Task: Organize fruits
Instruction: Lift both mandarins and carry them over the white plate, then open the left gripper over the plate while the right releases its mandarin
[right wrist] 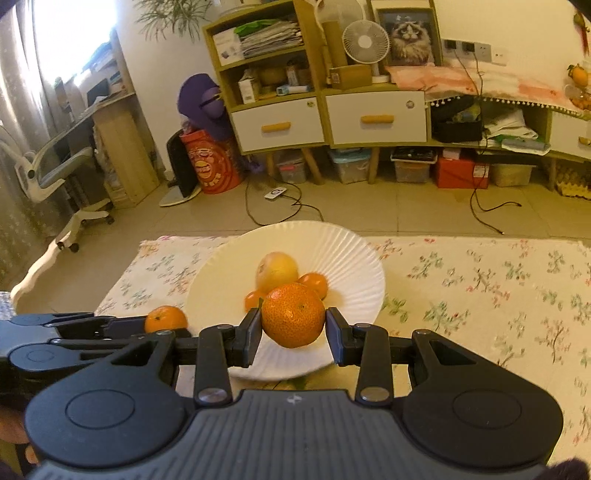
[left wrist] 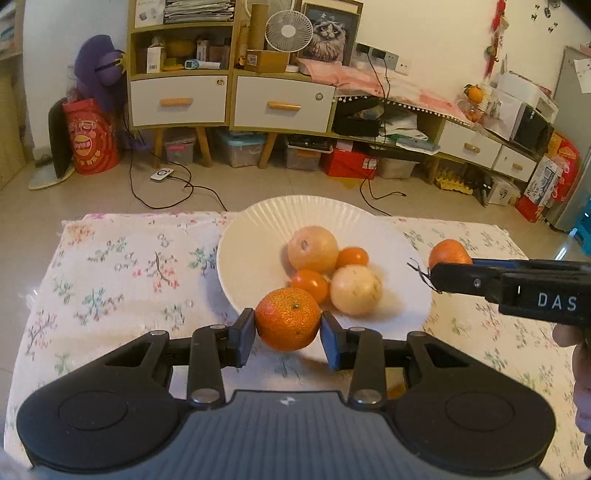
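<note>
Left hand-held gripper (left wrist: 287, 334) clamped on one mandarin (left wrist: 287, 319) at the near rim of white plate (left wrist: 251, 258); right hand-held gripper (right wrist: 293, 334) gripped another mandarin (right wrist: 293, 320) above it. Stood on floral-clothed bench (left wrist: 110, 280), before shelving unit (left wrist: 177, 74), tiled floor (left wrist: 258, 184), desk fan (left wrist: 289, 30).

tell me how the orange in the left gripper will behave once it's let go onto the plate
The orange is round, so it will likely roll until it meets the fruit already on the plate. Its pebbly skin probably grips the left gripper pads well. It looks firm, not fragile.
</note>
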